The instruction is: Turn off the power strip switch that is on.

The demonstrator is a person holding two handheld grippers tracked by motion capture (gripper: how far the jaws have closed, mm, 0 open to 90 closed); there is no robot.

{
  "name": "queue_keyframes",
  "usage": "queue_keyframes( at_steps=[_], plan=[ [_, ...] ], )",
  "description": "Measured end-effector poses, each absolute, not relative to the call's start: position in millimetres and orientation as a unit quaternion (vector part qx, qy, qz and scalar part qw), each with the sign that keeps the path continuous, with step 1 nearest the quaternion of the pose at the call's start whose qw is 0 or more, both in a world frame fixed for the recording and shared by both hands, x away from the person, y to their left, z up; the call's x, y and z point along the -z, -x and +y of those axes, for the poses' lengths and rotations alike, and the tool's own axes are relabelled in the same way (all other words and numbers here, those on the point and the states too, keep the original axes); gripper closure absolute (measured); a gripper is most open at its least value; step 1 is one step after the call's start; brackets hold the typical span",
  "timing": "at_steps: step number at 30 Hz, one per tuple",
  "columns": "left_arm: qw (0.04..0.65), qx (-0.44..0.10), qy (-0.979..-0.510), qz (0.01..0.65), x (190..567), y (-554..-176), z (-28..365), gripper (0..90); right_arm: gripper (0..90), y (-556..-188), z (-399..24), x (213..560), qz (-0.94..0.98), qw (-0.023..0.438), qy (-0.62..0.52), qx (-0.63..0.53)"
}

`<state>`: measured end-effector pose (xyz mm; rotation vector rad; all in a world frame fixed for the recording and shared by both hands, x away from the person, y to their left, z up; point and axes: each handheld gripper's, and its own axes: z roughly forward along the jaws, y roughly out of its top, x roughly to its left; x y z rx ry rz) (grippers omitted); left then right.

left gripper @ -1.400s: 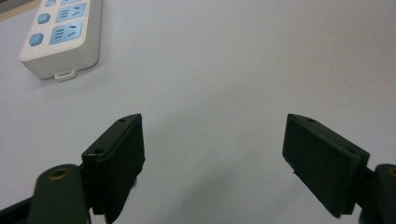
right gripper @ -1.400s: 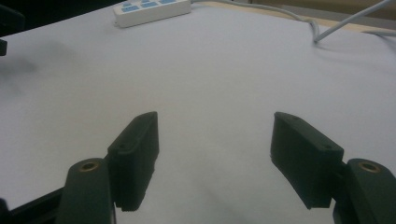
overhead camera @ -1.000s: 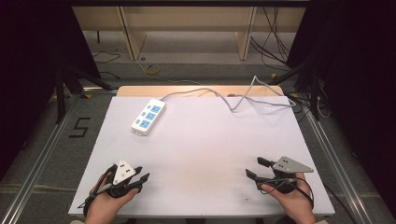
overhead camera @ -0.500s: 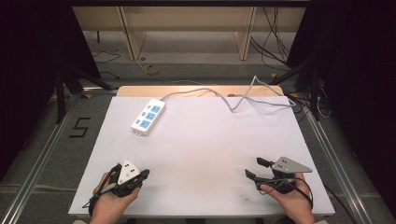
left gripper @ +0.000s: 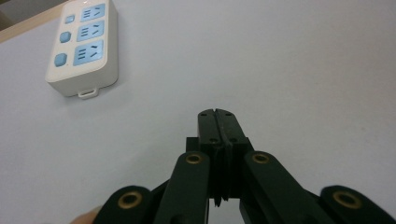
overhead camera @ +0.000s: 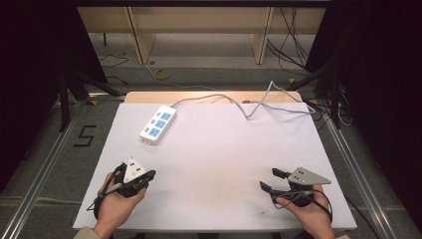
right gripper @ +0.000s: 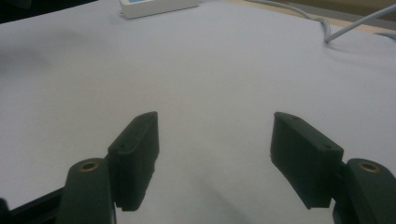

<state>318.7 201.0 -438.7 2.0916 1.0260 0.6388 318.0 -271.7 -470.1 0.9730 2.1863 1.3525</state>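
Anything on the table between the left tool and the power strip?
Nothing visible. The left tool, shut and empty, points toward the power strip, with only bare white table between them. The strip's grey cable runs off the far end, away from that path.

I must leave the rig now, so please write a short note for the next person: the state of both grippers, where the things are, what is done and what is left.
Left gripper: fingers shut together, nothing between them, at the near left of the table.
Right gripper: fingers open and empty, at the near right.
Power strip: lies flat at the far left of the table, sockets up, apart from both grippers. Its grey cable runs along the far edge to the right.
Done: nothing visible on the strip; it is untouched.
Left: probably the whole job. The left gripper is nearer the strip and points toward it.
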Motion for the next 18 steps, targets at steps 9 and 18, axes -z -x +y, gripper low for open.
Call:
queue_keyframes(
  at_steps=[9, 18],
  plan=[
    [0.358, -0.255, -0.800, 0.409, 431, -328, 210, 89.8, 33.5, -318, -268, 472, 0.785, 0.190, -0.344, -0.480],
    [0.354, -0.255, -0.799, 0.415, 428, -339, 211, 89.8, 33.5, -319, -269, 472, 0.783, 0.191, -0.345, -0.481]
  ],
)
